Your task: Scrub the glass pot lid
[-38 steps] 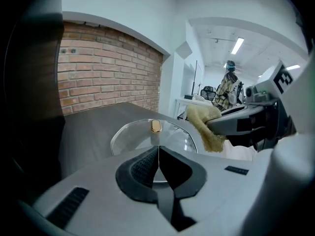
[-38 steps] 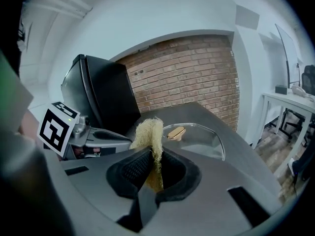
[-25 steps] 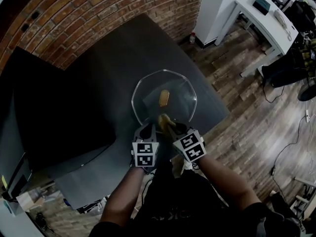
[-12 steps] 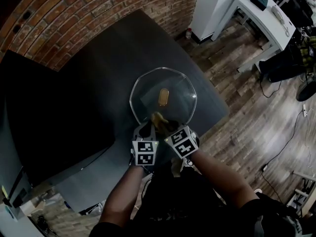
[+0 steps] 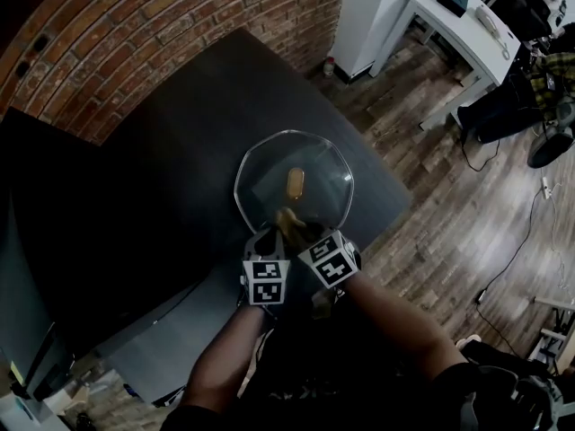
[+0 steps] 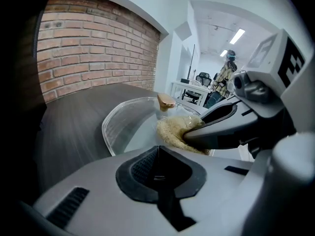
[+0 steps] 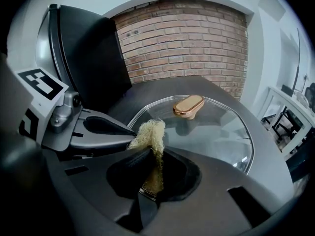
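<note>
One glass pot lid (image 5: 319, 173), one scrub pad (image 7: 147, 133), two grippers.
Watching remotely, I count one bronze-coloured knob (image 5: 295, 183) on the lid, one left gripper (image 5: 266, 239) and one right gripper (image 5: 301, 232), one dark table (image 5: 180, 151), one white desk (image 5: 467, 30), and one brick wall (image 5: 135, 25).

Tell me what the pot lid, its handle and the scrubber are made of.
The pot lid is clear, glossy glass; the table shows through it. Its handle looks like shiny copper-toned metal or plated plastic, with bright highlights. The scrubber in the right gripper is pale yellow, coarse tangled fibre, perhaps loofah.
</note>
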